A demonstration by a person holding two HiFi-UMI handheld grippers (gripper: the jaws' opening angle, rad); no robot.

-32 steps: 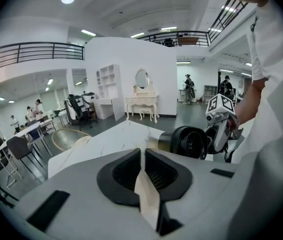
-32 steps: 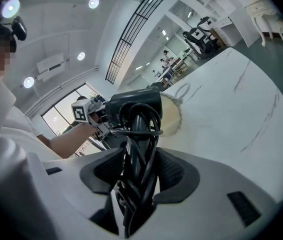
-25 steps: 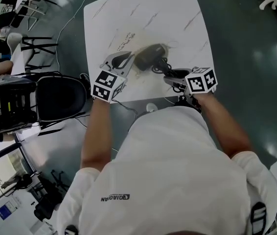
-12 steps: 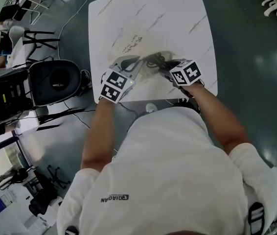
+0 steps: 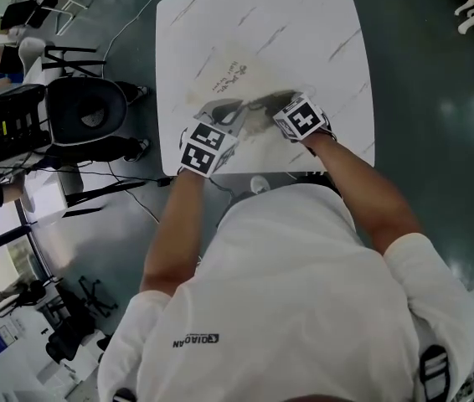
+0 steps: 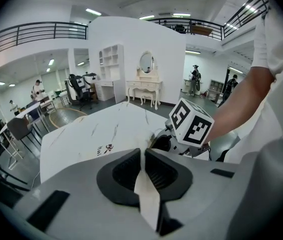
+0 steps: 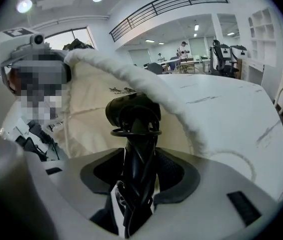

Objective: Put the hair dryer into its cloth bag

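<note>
Cream cloth of the bag [image 7: 86,109] is pinched flat between the nearly closed jaws of the left gripper [image 6: 144,156], and a strip of its edge runs back through the pads toward that gripper's camera. The right gripper [image 7: 137,156] has its jaws set fairly wide and clamped on the handle of the black hair dryer [image 7: 131,113], with the cord [image 7: 131,209] bundled along that handle. The dryer's head sticks out just ahead of the jaw tips, at the bag's raised mouth. The thick pale rim arcs over it from upper left down to the right, with cloth behind it. Whether the head has passed the rim is unclear. Both grippers meet tip to tip over the white marble-patterned table [image 5: 296,23], on which the bag lies spread beyond them.
</note>
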